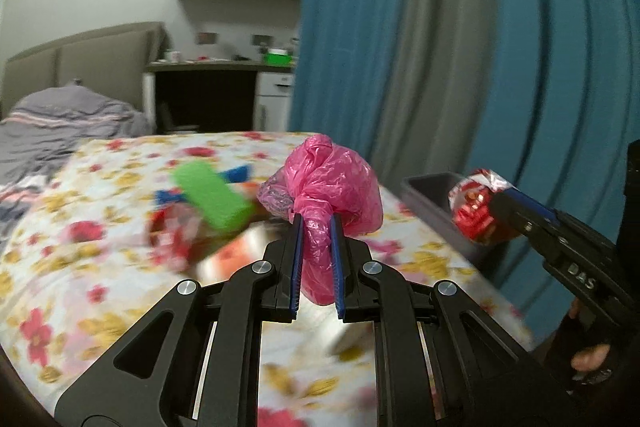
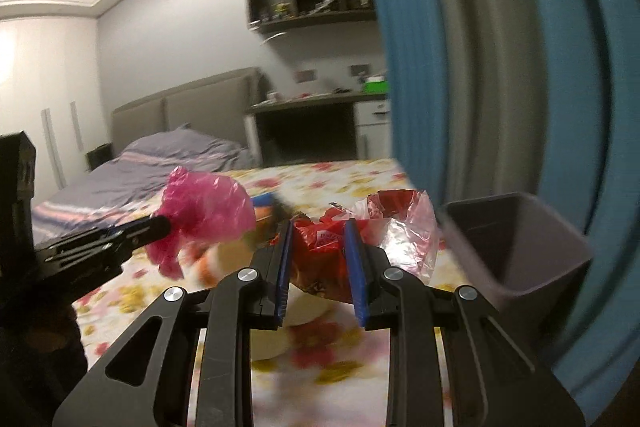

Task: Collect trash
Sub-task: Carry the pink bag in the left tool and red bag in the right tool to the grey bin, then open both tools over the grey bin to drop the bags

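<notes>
On the far left a grey striped duvet (image 1: 60, 119) lies rumpled on a bed with a padded headboard (image 2: 188, 107); nearer, a table under a floral cloth (image 1: 80, 267) carries a blurred heap of litter toward its middle, among it a green block (image 1: 212, 199) lying tilted over blue and red wrappers (image 1: 172, 227); the left gripper (image 1: 316, 223) is raised above the cloth's middle, its blue-padded fingers (image 1: 297, 259) closed most of the way and pinching a crumpled pink plastic bag (image 1: 332, 183), which bulges above the fingertips and hangs down between the pads; from the right wrist view the same pink bag (image 2: 204, 211) shows held clear of the cloth; to the right, the right gripper (image 2: 318, 227) has its fingers (image 2: 354, 267) drawn in on a red crisp packet (image 2: 320, 251) with a clear, silvery torn end (image 2: 408, 239), lifted over the right edge of the table; just beyond that edge stands a grey plastic bin (image 2: 540, 259), open at the top, beside the packet and apart from it; behind it hangs a blue and grey curtain (image 1: 460, 47)
</notes>
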Demonstrator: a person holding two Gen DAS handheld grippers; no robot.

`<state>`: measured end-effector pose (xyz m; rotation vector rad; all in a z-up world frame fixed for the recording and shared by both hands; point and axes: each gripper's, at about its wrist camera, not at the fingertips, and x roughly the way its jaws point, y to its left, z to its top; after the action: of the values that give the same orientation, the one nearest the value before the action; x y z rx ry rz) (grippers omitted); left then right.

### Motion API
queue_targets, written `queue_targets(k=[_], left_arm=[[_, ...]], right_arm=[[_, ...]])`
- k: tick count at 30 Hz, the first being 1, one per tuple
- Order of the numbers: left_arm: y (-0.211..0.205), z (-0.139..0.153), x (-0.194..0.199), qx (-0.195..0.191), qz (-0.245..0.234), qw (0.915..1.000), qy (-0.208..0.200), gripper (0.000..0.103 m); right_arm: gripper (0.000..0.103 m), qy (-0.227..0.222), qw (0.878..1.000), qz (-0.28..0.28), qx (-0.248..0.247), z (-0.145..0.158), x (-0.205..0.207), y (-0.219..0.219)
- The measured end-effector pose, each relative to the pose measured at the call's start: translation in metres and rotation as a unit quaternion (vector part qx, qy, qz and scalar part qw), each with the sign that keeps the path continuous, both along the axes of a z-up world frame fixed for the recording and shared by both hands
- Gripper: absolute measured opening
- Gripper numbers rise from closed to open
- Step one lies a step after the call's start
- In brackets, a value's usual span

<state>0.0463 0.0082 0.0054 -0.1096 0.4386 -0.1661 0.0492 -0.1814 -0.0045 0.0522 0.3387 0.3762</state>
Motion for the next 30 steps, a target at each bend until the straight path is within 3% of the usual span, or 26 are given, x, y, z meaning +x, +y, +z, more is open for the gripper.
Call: queue_targets(k=[6,16,30], left_arm=[[-0.066,0.009,0.042,0.002,-0.054,0.9985,-0.002,0.012],[-0.154,0.004,0.114,0.002,-0.102,0.9947,0.012,0.012],[-0.203,-0.025,0.184,-0.013,-0.124,0.9904,0.061,0.012]], right_arm=[[0.026,-0.008,0.998,-0.062,-0.003,0.005,0.021,-0.053],[0.026,0.002,0.992,-0.127,0.006,-0.005,0.056,-0.117],[0.026,0.030,0.989,-0.145,0.012,-0.025,0.102,-0.152]])
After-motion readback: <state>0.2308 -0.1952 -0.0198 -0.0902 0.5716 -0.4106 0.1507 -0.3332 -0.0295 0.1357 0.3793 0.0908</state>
